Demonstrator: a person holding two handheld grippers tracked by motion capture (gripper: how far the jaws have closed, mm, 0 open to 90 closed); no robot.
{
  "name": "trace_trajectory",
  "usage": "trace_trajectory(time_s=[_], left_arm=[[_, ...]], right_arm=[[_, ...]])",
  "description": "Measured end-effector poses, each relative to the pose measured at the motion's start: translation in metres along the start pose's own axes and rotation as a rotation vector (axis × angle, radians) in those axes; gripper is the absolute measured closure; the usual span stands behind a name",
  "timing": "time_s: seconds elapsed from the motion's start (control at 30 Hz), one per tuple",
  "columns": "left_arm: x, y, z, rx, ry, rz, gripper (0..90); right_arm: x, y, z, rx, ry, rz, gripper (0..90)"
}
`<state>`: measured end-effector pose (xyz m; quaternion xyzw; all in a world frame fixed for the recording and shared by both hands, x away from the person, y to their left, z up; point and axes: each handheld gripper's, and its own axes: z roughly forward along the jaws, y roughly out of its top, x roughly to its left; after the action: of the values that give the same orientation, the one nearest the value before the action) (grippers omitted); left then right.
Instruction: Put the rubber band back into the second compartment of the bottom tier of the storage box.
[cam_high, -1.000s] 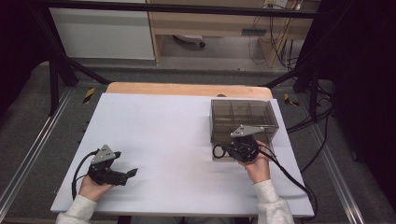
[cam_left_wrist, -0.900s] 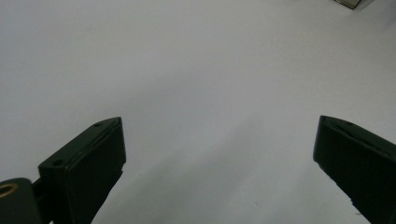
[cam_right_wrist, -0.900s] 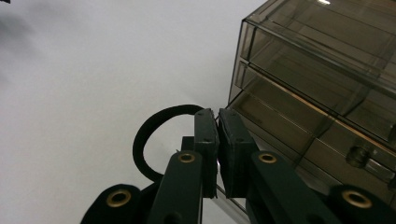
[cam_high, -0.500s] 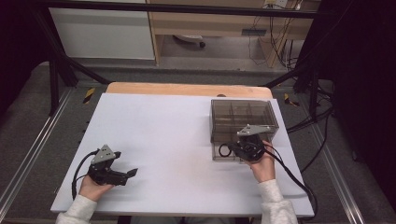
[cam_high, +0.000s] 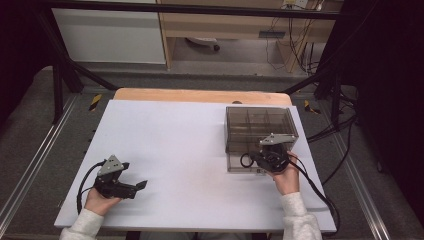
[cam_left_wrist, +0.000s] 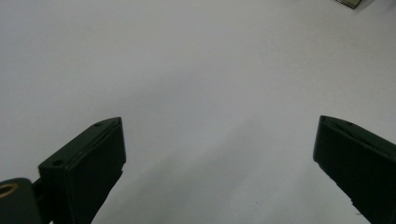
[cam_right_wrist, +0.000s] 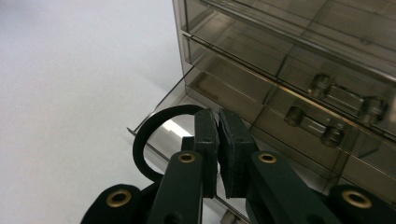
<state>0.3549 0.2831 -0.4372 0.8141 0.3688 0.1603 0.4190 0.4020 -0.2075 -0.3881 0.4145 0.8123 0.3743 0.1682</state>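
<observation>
I see my right gripper (cam_right_wrist: 218, 140) with its two black jaws pressed close together, pinching a thin black rubber ring (cam_right_wrist: 149, 135). The ring loops out from the jaws toward nine o'clock in the right gripper view. It hangs over the slid-out bottom drawer (cam_right_wrist: 168, 109) of the smoky clear plastic drawer box (cam_high: 257, 127). I cannot tell if the ring touches the drawer floor. In the high view, my right gripper (cam_high: 267, 159) sits at the front of the box, at the six o'clock side of it, and the ring (cam_high: 246, 160) pokes out toward nine o'clock. My left gripper (cam_high: 134, 186) rests on the white table (cam_high: 170, 140), well apart from the box. Its jaws are wide with nothing between them.
</observation>
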Motion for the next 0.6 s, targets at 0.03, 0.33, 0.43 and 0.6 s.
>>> trace_trajectory(time_s=[0.03, 0.33, 0.43, 0.6], left_arm=[[0.000, 0.000, 0.000, 0.000, 0.000, 0.000, 2.4], [0.000, 0.000, 0.000, 0.000, 0.000, 0.001, 2.4], [0.000, 0.000, 0.000, 0.000, 0.000, 0.000, 2.4], [0.000, 0.000, 0.000, 0.000, 0.000, 0.000, 2.4]], right_arm=[[-0.001, -0.001, 0.000, -0.001, -0.004, -0.002, 86.7], [-0.011, -0.006, 0.001, 0.016, -0.046, 0.019, 86.7], [-0.014, -0.007, 0.001, 0.020, -0.060, 0.022, 86.7], [-0.017, -0.009, 0.003, 0.026, -0.075, 0.027, 86.7]])
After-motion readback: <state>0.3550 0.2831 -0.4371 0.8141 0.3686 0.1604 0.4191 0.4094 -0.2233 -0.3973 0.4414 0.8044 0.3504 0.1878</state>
